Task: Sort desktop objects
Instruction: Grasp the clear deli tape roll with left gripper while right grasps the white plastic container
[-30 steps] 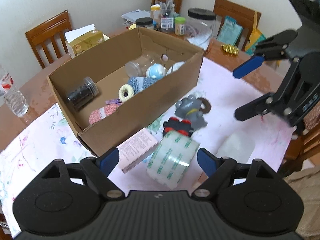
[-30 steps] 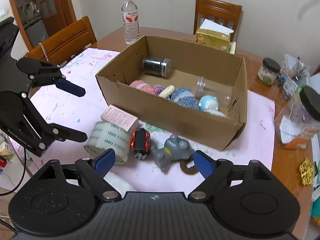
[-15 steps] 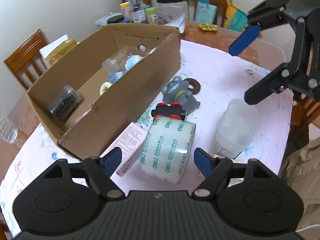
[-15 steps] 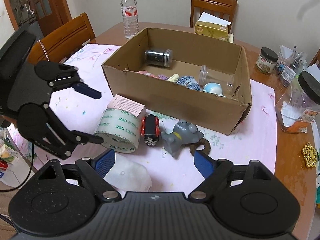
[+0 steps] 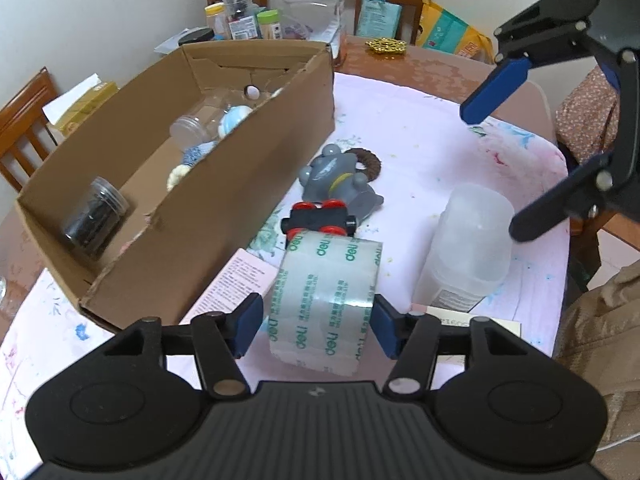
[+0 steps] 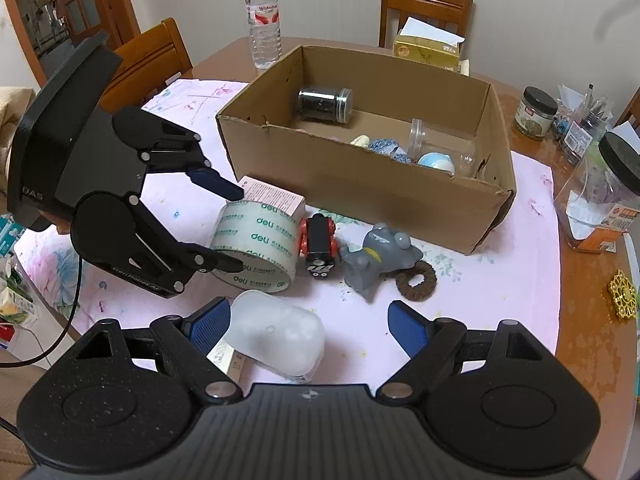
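Observation:
A roll of clear tape (image 5: 324, 300) with green print lies on the pink cloth in front of the cardboard box (image 5: 224, 200). My left gripper (image 5: 316, 322) has come down around the roll, and its jaws are closing. The right pad meets the roll's edge, but a thin gap shows at the left pad. The right wrist view shows the left gripper (image 6: 240, 231) flanking the tape roll (image 6: 256, 244). My right gripper (image 6: 310, 328) is open above a white translucent container (image 6: 280, 338). Beside the roll lie a red-and-black toy train (image 6: 318, 248), a grey toy (image 6: 376, 256) and a brown ring (image 6: 416, 282).
A pink carton (image 6: 272, 196) rests against the cardboard box (image 6: 360, 192), which holds jars and yarn balls. A water bottle (image 6: 262, 20), a tissue box (image 6: 428, 50), small jars (image 6: 534, 112) and a big black-lidded jar (image 6: 608, 192) ring the table. Wooden chairs surround it.
My left gripper sank over the tape roll, rolled a little, and its jaws narrowed around it. My right gripper slid sideways over the white container.

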Motion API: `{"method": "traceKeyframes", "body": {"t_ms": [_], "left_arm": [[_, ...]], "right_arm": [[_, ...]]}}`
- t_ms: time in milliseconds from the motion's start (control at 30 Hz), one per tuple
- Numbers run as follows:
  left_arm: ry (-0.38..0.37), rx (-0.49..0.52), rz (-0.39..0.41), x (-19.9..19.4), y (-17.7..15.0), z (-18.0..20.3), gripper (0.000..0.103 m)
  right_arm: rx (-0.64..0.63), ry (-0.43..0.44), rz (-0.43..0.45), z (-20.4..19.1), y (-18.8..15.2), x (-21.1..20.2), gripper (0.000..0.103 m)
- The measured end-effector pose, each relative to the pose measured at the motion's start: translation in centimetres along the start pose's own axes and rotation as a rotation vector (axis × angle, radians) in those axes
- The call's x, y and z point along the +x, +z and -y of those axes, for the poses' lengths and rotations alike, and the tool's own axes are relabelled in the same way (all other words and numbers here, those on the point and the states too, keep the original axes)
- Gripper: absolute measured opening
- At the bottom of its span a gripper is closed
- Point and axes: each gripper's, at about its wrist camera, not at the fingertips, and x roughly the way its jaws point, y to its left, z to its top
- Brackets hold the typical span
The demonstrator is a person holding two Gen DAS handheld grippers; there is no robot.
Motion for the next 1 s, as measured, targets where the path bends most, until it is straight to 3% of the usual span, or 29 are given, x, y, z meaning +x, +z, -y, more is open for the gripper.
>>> {"method": "traceKeyframes", "body": {"t_ms": [200,733,900,1000], "left_arm": [[-0.006,-0.001,-0.008,0.5,-0.2,0.0,0.048],[-0.02,-0.027,-0.006,0.4,-0.2,-0.5,0.048],[-0.017,-0.038,-0.001,0.1,-0.2,-0.8,0.048],[-0.017,-0.043,0.003,-0.1,-0.2,-0.9,0.048]], "right_arm": [[0.011,-0.007,-0.009,-1.0,-0.3,1.0,0.089],[0.061,-0.021,-0.07,-2.4,-1.2,4.9,0.088],[0.08,-0.027,-0.097,-2.3,-1.3,5.9,0.075],[0.091,-0.026,-0.099,-2.1,-1.3,5.9,0.074]]}}
